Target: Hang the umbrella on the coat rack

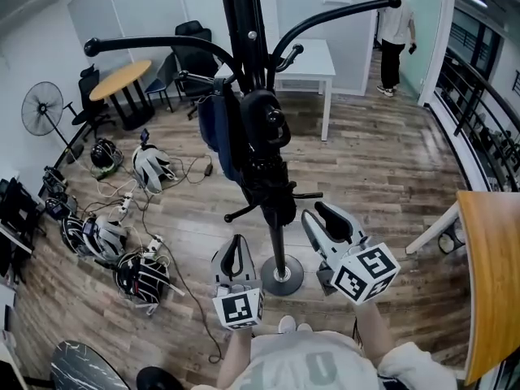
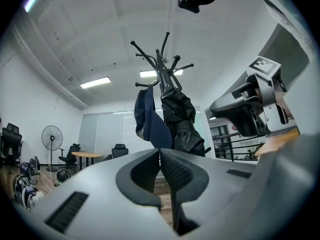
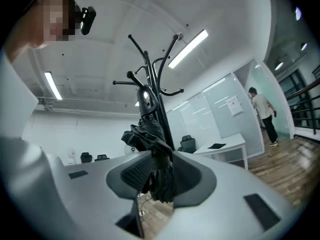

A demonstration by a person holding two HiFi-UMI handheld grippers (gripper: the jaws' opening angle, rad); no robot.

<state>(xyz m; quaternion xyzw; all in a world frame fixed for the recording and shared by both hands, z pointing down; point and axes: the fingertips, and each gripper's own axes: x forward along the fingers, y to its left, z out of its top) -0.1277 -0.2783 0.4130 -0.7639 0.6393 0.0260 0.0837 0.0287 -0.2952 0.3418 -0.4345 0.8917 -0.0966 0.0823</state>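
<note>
While the umbrella [image 1: 268,157] hangs on the rack [image 1: 244,23], my left claw [image 1: 236,242] is closed and empty, my right claw [image 1: 317,212] half-open, gripping nothing (fabric close ahead); it could snag and unhook it.

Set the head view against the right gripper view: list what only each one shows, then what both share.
Head view only: the helmets on the floor, the standing fan, the round table, the rack's base, the left tool.
Right gripper view only: the ceiling light strip, the head camera.
Both: the coat rack, the black umbrella hung on it, the white table, the person by the doorway, the right tool, jaws apart.
</note>
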